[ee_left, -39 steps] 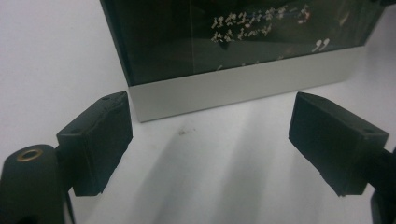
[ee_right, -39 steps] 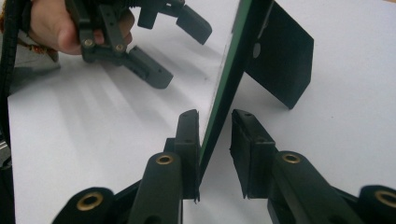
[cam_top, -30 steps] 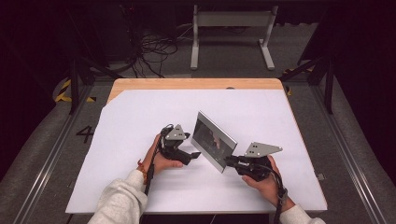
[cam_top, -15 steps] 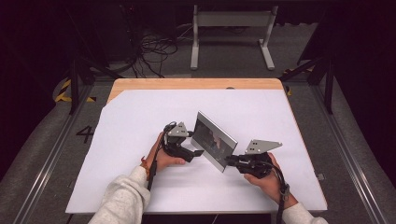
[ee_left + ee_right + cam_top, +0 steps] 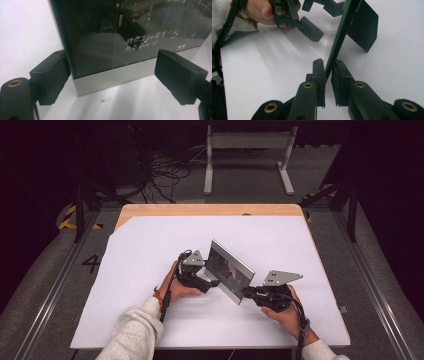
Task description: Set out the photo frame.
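Note:
A dark-glass picture frame (image 5: 230,271) with a silver border stands upright on the white table (image 5: 150,250), turned at an angle. My right gripper (image 5: 246,292) is shut on its near lower corner. In the right gripper view the frame (image 5: 339,35) runs edge-on between the pads of my right gripper (image 5: 328,75), with its black back stand (image 5: 363,25) resting on the table. My left gripper (image 5: 212,282) is open at the frame's left end. In the left gripper view the frame's glass (image 5: 120,37) faces my left gripper (image 5: 117,72), one jaw beside its left edge.
White paper covers the table, and a strip of wood (image 5: 200,210) shows along the far edge. Cables (image 5: 165,170) and a metal stand (image 5: 245,150) lie on the floor beyond the table. Rails run along both sides.
My left gripper has edged slightly closer to the frame's left end. The frame and my right gripper have hardly moved.

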Tool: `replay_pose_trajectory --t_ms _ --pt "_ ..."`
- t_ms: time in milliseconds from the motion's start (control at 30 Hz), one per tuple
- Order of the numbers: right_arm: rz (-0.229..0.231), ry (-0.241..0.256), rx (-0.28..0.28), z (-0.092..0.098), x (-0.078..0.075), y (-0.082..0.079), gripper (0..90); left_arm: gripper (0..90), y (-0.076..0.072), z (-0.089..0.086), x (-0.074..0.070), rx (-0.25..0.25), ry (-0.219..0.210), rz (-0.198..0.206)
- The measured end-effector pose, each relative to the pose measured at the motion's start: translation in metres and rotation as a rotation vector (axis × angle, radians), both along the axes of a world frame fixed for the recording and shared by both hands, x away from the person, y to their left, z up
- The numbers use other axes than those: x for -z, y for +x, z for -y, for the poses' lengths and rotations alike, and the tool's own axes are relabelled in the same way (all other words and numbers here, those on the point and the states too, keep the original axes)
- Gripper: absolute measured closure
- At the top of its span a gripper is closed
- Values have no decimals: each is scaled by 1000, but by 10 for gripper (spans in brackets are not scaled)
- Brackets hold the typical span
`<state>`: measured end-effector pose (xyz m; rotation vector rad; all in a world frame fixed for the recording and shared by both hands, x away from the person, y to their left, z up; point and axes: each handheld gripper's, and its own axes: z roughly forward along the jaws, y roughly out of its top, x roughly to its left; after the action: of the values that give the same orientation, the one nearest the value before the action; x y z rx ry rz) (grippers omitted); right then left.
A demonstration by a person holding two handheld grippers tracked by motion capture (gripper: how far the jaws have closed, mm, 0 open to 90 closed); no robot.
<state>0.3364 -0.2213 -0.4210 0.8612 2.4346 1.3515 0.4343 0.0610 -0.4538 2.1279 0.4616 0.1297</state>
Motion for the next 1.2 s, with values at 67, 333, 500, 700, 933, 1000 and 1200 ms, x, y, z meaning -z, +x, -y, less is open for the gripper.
replay_pose_trajectory --t_ms 67,333,500,700,933,1000,1200 --pt "8 -14 31 -1 1 -1 728 132 0 0 0 2 -1 -1" --pt "25 0 79 3 0 -5 772 177 -3 -5 -2 20 6 -27" --pt "27 -1 80 4 1 -5 819 178 -7 -6 -3 25 21 -29" --pt "36 -10 96 6 1 -7 766 206 -9 -8 -6 8 23 -2" --pt "52 17 110 16 -7 -16 845 184 -6 -5 -4 -16 -3 10" --pt "53 14 109 17 -7 -17 856 190 -5 -4 -3 -12 -6 10" --pt "47 1 102 12 -4 -17 800 223 -7 0 -3 14 5 9"
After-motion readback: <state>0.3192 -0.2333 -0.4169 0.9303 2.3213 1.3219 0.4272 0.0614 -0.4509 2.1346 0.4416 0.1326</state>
